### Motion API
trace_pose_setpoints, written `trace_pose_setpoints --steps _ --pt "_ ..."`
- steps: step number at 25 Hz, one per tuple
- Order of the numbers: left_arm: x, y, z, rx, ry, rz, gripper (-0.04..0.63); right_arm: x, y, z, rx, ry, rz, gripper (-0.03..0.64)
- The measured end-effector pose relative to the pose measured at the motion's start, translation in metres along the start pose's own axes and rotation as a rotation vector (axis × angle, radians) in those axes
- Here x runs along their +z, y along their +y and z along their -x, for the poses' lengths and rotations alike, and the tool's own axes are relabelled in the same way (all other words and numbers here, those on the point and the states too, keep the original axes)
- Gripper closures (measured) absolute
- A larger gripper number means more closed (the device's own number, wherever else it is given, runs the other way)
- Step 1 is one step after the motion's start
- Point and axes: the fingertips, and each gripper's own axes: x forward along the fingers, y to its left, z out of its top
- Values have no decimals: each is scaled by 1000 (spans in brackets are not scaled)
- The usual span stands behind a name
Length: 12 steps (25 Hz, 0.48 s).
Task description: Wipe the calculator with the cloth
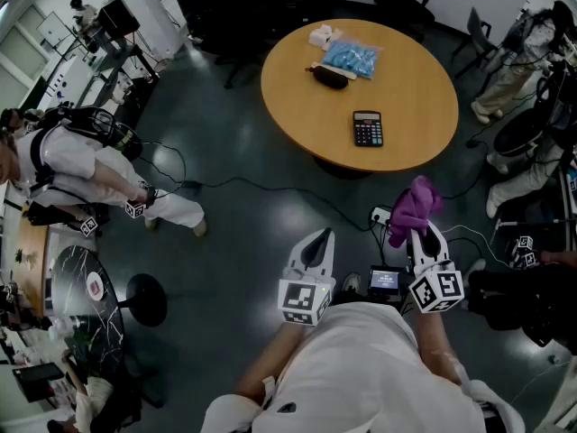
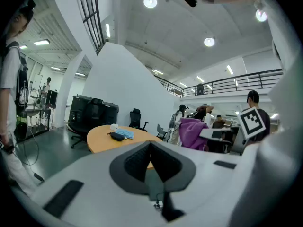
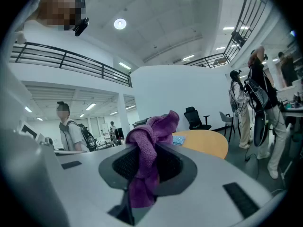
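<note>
A black calculator (image 1: 367, 128) lies flat on the round wooden table (image 1: 297, 88), near its front edge and well ahead of both grippers. My right gripper (image 1: 424, 231) is shut on a purple cloth (image 1: 412, 208), which bunches up above the jaws; the same cloth (image 3: 147, 148) hangs between the pads in the right gripper view. My left gripper (image 1: 315, 244) is shut with nothing in it, and its jaws meet in a closed point in the left gripper view (image 2: 150, 148). Both are held above the dark floor, short of the table.
On the table's far side lie a black pouch (image 1: 328, 77), a blue packet (image 1: 352, 57) and a white wad (image 1: 321, 35). Cables and a power strip (image 1: 380, 215) cross the floor. A person in white (image 1: 99, 174) stands left; other people and chairs stand at right.
</note>
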Motion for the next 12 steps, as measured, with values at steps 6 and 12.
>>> trace_pose_setpoints --steps 6,12 --pt "-4 -3 -7 -1 19 -2 588 -3 -7 -4 1 8 -4 526" --pt "-6 -10 -15 11 32 -8 588 0 -16 -8 29 16 -33 526"
